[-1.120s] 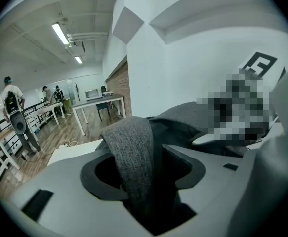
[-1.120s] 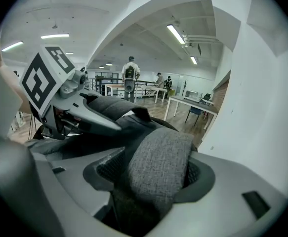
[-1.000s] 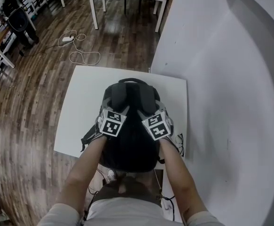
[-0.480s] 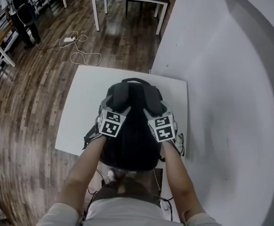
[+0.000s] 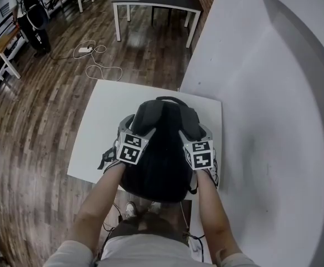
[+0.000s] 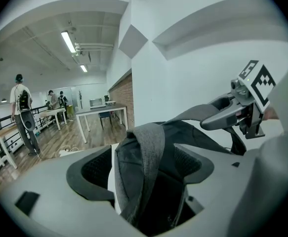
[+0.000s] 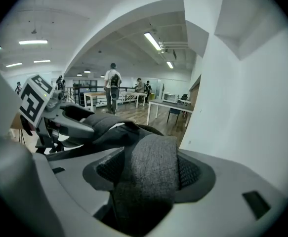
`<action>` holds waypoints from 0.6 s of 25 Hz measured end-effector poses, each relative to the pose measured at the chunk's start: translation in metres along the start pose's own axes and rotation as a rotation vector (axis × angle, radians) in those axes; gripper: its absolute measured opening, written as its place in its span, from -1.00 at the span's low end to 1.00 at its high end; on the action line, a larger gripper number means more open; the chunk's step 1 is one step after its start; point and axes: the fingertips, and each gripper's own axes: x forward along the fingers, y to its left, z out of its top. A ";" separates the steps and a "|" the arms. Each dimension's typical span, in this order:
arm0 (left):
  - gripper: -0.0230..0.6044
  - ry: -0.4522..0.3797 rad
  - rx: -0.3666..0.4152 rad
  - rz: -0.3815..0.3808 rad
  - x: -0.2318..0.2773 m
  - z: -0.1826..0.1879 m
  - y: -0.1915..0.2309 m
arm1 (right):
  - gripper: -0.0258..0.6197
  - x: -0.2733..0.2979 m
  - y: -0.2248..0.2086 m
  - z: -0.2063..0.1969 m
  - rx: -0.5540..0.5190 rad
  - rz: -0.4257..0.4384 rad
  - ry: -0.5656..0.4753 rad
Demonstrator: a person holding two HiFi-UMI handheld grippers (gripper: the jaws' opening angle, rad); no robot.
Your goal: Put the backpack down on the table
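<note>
White wall (image 5: 273, 121) at 3 o'clock, cable (image 5: 103, 71) at 11. Black backpack (image 5: 156, 171) sits on worktop (image 5: 98, 127). The left gripper (image 6: 143, 167), its jaws just opening, and the right gripper (image 7: 148, 172) gape loosely around grey straps (image 6: 134, 142).

We've got a white square surface (image 5: 103, 132) on a wood floor (image 5: 34, 121). The black backpack (image 5: 156, 160) lies on it, between and ahead of the left fingers (image 6: 92, 174) and right fingers (image 7: 193, 174). Its near end overhangs the edge behind them. Cables (image 5: 101, 67) lie on the floor far ahead.
</note>
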 end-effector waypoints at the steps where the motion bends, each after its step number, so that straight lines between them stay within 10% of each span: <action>1: 0.33 -0.006 0.005 -0.005 -0.001 0.001 -0.002 | -0.11 0.001 -0.001 -0.005 -0.020 -0.005 0.033; 5: 0.33 -0.016 0.008 -0.019 -0.008 0.001 -0.011 | -0.10 0.010 -0.005 -0.029 -0.085 -0.022 0.148; 11: 0.33 -0.014 0.020 -0.033 -0.012 -0.001 -0.020 | -0.07 0.010 -0.016 -0.056 0.347 0.108 0.112; 15: 0.33 -0.017 0.027 -0.037 -0.014 -0.003 -0.025 | -0.07 -0.003 -0.023 -0.049 0.372 0.103 0.030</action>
